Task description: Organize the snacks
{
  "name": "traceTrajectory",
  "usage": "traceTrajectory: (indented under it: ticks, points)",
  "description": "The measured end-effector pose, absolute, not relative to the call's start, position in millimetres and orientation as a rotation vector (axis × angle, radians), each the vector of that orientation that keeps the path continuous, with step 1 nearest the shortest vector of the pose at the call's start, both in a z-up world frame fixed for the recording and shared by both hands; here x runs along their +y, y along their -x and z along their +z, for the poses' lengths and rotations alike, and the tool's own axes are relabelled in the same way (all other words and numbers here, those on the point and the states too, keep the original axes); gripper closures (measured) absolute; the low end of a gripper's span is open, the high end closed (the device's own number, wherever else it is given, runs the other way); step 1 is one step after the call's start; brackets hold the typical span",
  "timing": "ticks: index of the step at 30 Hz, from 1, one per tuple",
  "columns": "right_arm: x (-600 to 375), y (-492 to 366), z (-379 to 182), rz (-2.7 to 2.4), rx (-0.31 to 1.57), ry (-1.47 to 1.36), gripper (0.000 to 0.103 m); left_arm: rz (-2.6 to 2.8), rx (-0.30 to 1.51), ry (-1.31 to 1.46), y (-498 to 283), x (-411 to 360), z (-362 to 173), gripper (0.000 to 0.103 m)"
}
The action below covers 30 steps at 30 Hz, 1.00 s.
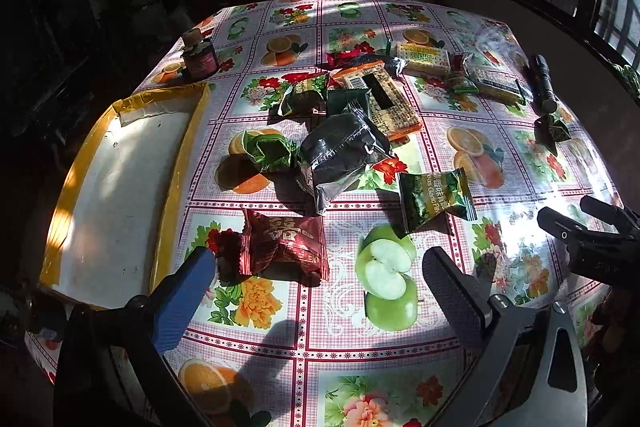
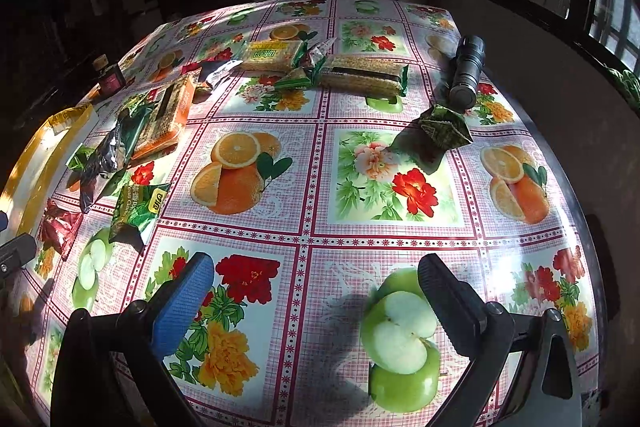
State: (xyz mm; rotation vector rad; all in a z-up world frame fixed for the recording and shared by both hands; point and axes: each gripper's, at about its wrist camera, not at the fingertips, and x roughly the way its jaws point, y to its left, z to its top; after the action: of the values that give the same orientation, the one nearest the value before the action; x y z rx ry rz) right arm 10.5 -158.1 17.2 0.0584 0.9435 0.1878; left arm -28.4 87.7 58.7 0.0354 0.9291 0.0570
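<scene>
Several snack packets lie scattered on the fruit-print tablecloth. A red packet (image 1: 286, 247) lies just ahead of my left gripper (image 1: 320, 267), which is open and empty above the cloth. Beyond it are a black packet (image 1: 344, 151), a green pea packet (image 1: 436, 199), small green packets (image 1: 268, 151) and an orange cracker pack (image 1: 384, 99). My right gripper (image 2: 316, 271) is open and empty over bare cloth; it also shows in the left wrist view (image 1: 592, 223). Cracker packs (image 2: 364, 75) and a small green packet (image 2: 444, 127) lie farther off.
A shallow white tray with a yellow rim (image 1: 180, 163) sits at the table's left edge. A small dark jar (image 1: 200, 57) stands behind it. A black flashlight (image 2: 466, 75) lies at the far right. Dark room and window bars surround the table.
</scene>
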Motion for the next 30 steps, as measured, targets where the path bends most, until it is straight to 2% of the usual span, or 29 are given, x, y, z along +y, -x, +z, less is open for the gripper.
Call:
traceTrajectory:
  ticks: [5, 14, 30]
  points:
    - [-119.7, 4.9, 40.5, 0.184, 0.863, 0.065, 0.001, 0.077, 0.929, -0.031, 28.2, 94.9, 62.5, 0.0]
    - [-84.9, 8.1, 57.7, 0.096, 0.854, 0.225, 0.001, 0.082, 0.929, 0.007, 28.2, 109.9, 64.1, 0.0]
    - [-74.3, 6.9, 63.9, 0.033, 0.868, 0.294, 0.001, 0.085, 0.922, 0.03, 32.0, 119.5, 70.1, 0.0]
